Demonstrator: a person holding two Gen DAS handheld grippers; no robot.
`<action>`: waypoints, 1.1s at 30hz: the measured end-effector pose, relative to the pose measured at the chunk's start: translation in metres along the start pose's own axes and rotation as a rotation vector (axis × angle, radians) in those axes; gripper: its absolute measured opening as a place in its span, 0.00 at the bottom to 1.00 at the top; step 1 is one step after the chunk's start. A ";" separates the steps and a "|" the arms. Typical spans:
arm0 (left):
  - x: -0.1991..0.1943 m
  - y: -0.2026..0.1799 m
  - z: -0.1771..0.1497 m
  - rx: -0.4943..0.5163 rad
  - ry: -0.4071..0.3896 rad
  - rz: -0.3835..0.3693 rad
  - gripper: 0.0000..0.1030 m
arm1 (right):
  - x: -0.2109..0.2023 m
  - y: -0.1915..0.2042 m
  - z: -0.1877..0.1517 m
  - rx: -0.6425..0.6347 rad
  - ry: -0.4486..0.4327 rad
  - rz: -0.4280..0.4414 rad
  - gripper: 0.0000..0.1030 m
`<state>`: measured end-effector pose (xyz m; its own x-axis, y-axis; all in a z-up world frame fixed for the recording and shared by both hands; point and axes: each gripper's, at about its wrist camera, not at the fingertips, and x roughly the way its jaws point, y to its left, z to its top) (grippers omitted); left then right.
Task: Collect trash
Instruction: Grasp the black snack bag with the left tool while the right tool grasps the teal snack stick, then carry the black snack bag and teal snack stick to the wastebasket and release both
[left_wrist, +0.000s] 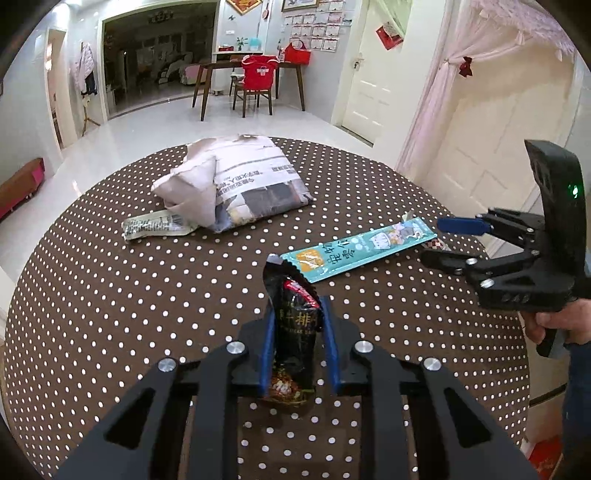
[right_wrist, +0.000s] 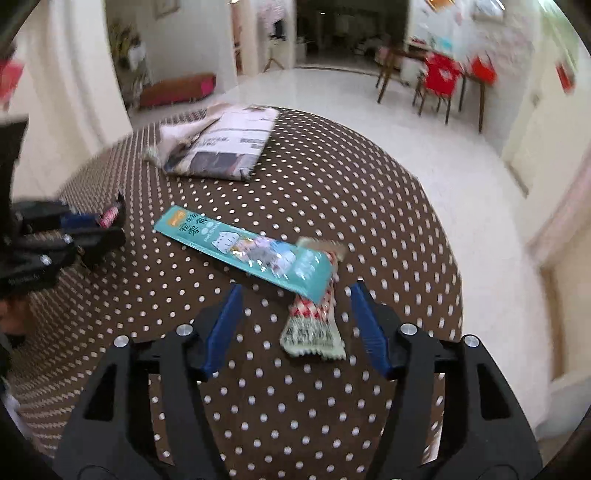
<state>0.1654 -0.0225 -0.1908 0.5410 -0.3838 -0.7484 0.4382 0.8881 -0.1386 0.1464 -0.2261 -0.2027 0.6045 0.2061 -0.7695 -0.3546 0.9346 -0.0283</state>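
Left wrist view: a black snack wrapper (left_wrist: 293, 325) is clamped upright between the left gripper (left_wrist: 299, 347) pads, lifted clear for disposal, it seems. Right gripper (right_wrist: 295, 325) is held low over the dotted tablecloth (right_wrist: 332, 192), its jaws apart astride a red-checked wrapper (right_wrist: 314, 325) partly overlapped by a teal wrapper (right_wrist: 240, 247), presumably the next pickup

Teal wrapper (left_wrist: 360, 250), brown white-dotted tablecloth (left_wrist: 110, 314)

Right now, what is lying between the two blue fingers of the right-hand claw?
In the right wrist view, the open right gripper has a small red-checked wrapper on the dotted tablecloth between its fingers, its far end tucked under a long teal wrapper.
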 end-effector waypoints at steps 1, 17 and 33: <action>-0.002 0.002 -0.001 -0.009 -0.001 -0.006 0.21 | 0.003 0.005 0.003 -0.042 0.005 -0.032 0.60; -0.022 0.019 -0.010 -0.087 -0.028 -0.002 0.21 | 0.041 0.014 0.054 -0.160 0.044 0.270 0.26; -0.020 -0.004 0.008 -0.092 -0.056 -0.017 0.21 | 0.025 0.029 0.025 -0.116 0.035 0.245 0.25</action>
<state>0.1589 -0.0204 -0.1703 0.5748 -0.4102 -0.7081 0.3810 0.8999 -0.2121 0.1688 -0.1864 -0.2072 0.4667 0.4099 -0.7837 -0.5677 0.8183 0.0900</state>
